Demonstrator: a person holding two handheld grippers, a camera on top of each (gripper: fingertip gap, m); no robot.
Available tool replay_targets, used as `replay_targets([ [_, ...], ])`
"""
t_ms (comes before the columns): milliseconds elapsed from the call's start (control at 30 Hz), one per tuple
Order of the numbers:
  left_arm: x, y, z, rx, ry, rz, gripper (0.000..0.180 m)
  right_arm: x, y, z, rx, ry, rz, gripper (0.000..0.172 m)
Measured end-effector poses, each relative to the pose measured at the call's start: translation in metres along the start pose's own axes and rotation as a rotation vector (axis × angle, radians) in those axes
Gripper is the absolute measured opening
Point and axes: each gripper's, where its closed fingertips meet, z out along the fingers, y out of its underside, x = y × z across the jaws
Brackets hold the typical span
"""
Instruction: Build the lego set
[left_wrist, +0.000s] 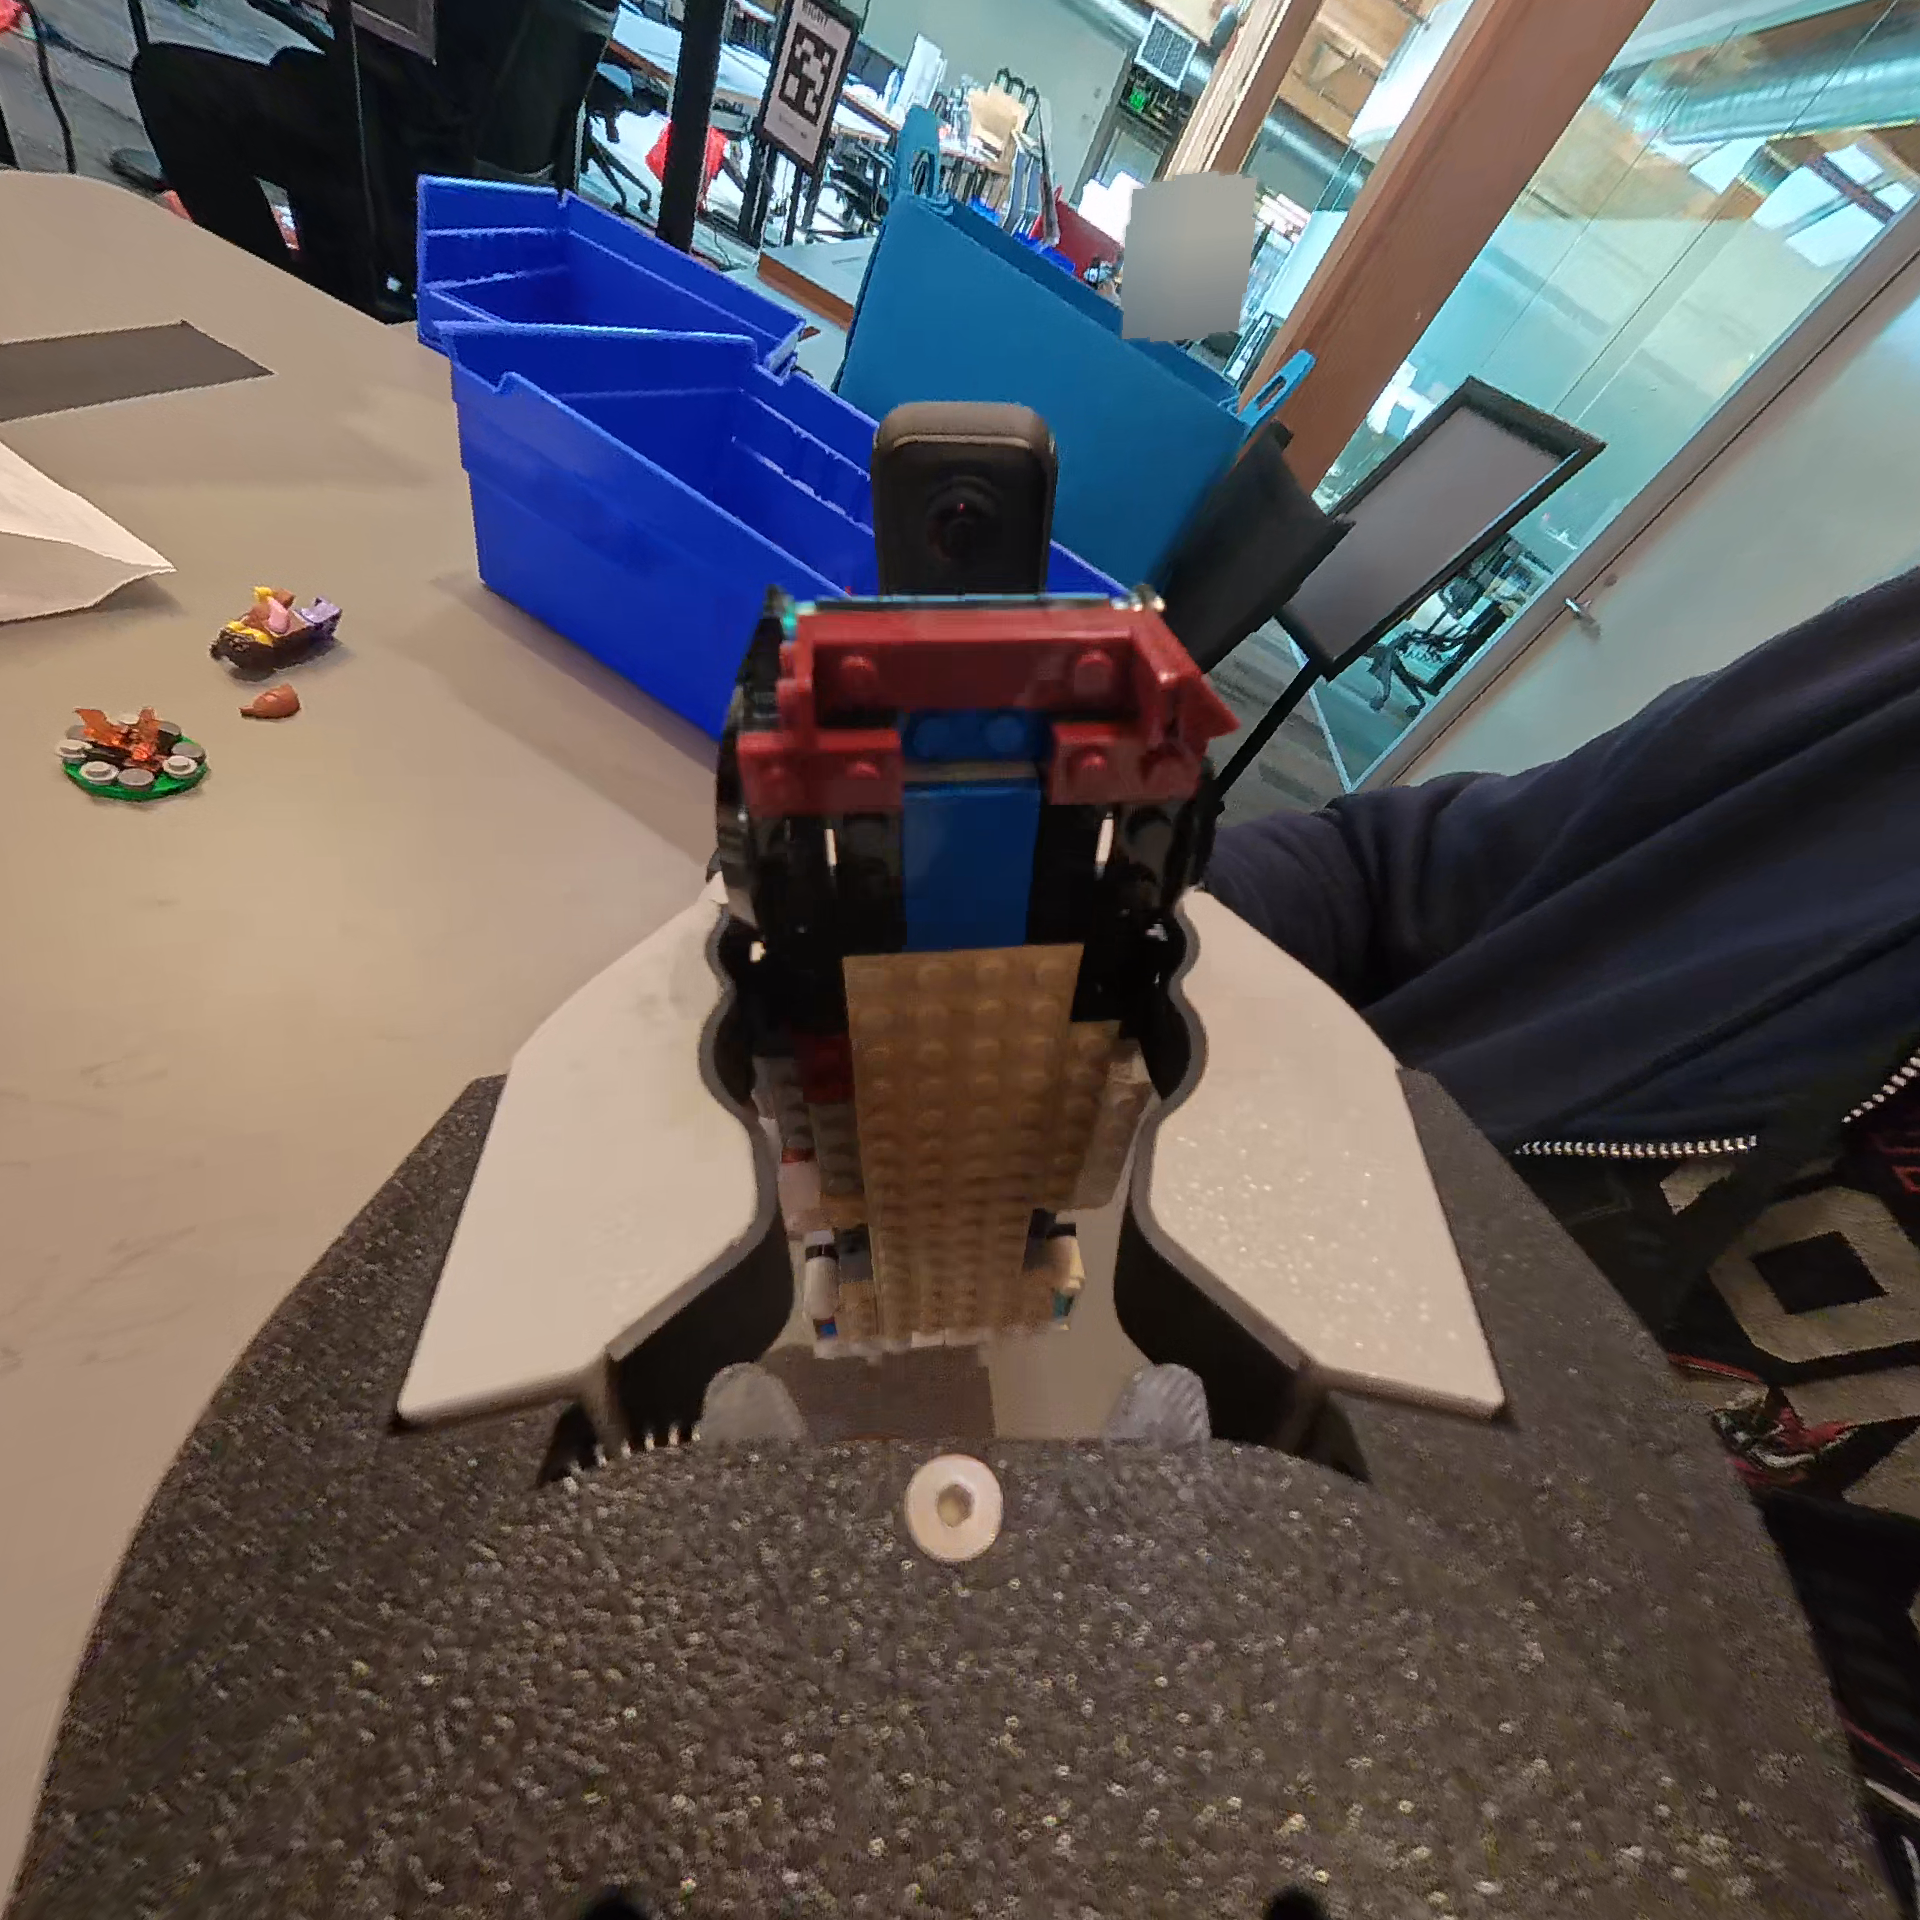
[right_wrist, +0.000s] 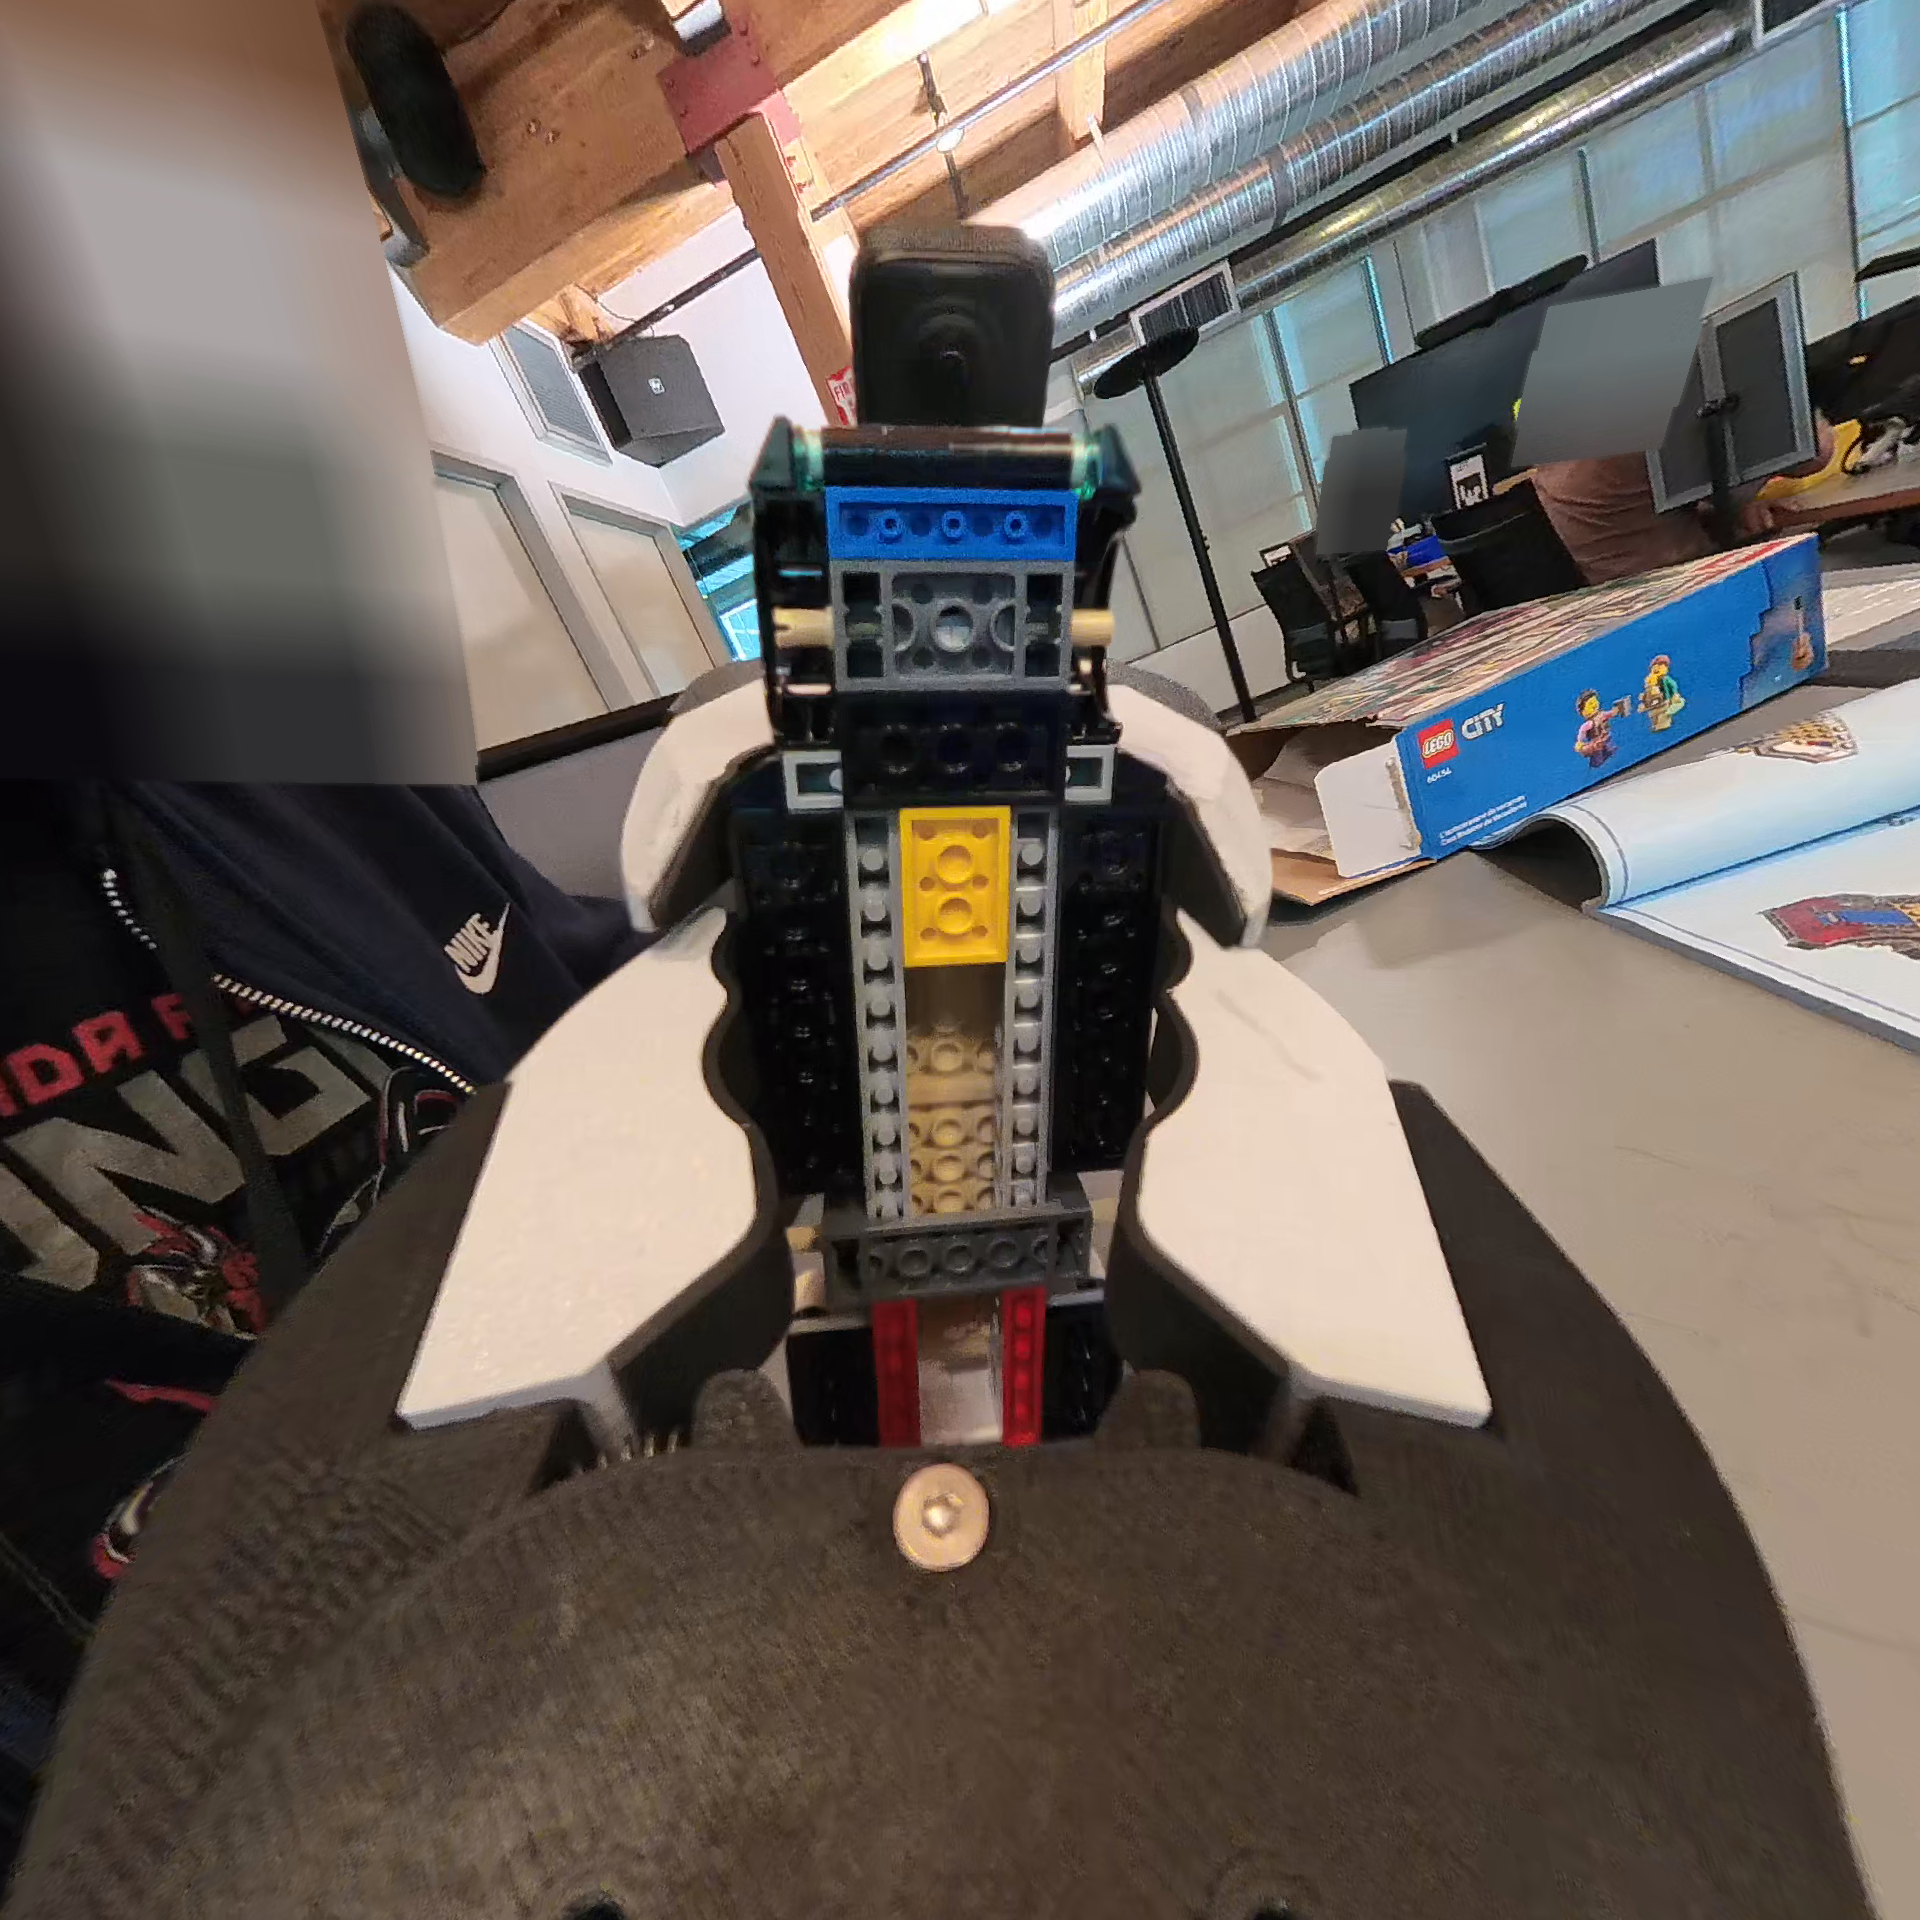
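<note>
We saw both grippers clamped on one brick model (left_wrist: 966, 935), held up off the surface (left_wrist: 312, 987) between them, each from an opposite end.

The left wrist view gave us its studded top: a tan plate, a blue strip and a dark red frame at the far end. The same view showed blue bins (left_wrist: 644, 436) on the surface, two small brick builds (left_wrist: 275, 623) and (left_wrist: 133, 750) lying well apart from the model at far left, and a dark sleeve (left_wrist: 1558, 883) to the right.

The right wrist view gave us the underside instead: a yellow plate, grey rails and black beams. It alone showed a blue box (right_wrist: 1600, 717) and an open booklet (right_wrist: 1766, 862) on the surface at right.

The left gripper (left_wrist: 961, 914) had its jaws spread wide, pads pressed to the model's black flanks. The right gripper (right_wrist: 951, 935) stood the same, its white fingers (right_wrist: 1226, 1122) hugging both sides. A black camera (right_wrist: 951, 332) on the opposite gripper rose beyond the model in each view.
</note>
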Motion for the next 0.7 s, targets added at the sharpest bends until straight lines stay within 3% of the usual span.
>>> replay_targets([
  [400, -0.003, 0.001, -0.005, 0.107, 0.036, 0.093, 0.076, 0.006, 0.006, 0.002, -0.065, 0.084, -0.074, 0.074],
  [700, -0.009, -0.001, -0.017, 0.185, 0.050, 0.075, 0.076, 0.009, 0.014, -0.003, -0.199, 0.132, -0.112, 0.072],
])
